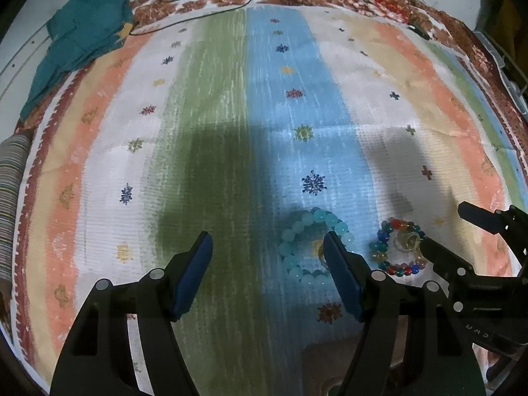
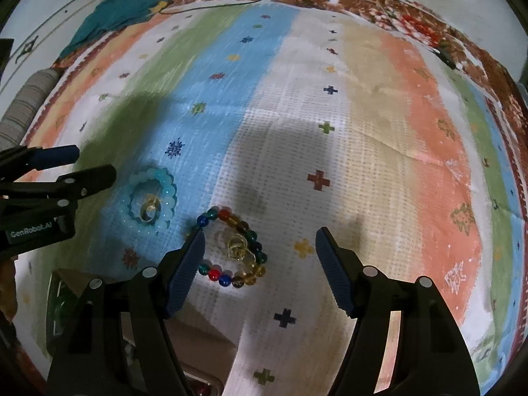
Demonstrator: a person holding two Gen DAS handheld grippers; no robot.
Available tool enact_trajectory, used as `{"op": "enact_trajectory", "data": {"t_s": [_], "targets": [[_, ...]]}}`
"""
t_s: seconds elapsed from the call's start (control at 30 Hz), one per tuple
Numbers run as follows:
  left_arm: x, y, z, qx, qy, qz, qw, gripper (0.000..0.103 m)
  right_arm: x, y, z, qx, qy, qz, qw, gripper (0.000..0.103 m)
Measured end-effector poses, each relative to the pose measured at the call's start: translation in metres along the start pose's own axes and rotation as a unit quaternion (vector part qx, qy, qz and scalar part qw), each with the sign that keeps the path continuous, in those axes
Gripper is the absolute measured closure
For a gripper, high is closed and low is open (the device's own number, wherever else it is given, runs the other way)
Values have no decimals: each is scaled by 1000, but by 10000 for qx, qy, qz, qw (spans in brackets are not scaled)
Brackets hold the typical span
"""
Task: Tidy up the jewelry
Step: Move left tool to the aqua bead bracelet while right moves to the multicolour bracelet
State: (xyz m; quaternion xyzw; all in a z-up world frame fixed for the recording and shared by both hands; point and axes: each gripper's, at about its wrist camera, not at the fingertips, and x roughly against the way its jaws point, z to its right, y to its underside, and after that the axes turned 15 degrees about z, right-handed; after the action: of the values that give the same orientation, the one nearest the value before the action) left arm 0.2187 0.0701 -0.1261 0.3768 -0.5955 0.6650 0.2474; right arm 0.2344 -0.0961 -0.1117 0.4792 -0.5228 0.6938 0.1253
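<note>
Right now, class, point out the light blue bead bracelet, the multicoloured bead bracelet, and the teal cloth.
light blue bead bracelet (image 2: 165, 178): right wrist view, beads on its far arc.
multicoloured bead bracelet (image 2: 225, 280): right wrist view, blue bead on its near edge.
teal cloth (image 1: 85, 26): left wrist view, middle of the folded fabric.

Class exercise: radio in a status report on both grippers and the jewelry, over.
Left gripper open, empty, beside light blue bracelet. Right gripper open over multicolour bracelet. Both bracelets on striped cloth, rings inside. Nothing in the way.
</note>
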Motion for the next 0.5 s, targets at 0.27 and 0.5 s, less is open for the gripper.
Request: {"op": "enact_trajectory", "data": {"t_s": [0.27,0.5], "targets": [[-18,4,-4,-33,-18,-191,9998,35,-18,-1,-6,225,-90,-149,9996,33],[-31,6,-1,-99,28,-328,9994,40,-31,0,-9,311,-164,-229,9991,34]]}}
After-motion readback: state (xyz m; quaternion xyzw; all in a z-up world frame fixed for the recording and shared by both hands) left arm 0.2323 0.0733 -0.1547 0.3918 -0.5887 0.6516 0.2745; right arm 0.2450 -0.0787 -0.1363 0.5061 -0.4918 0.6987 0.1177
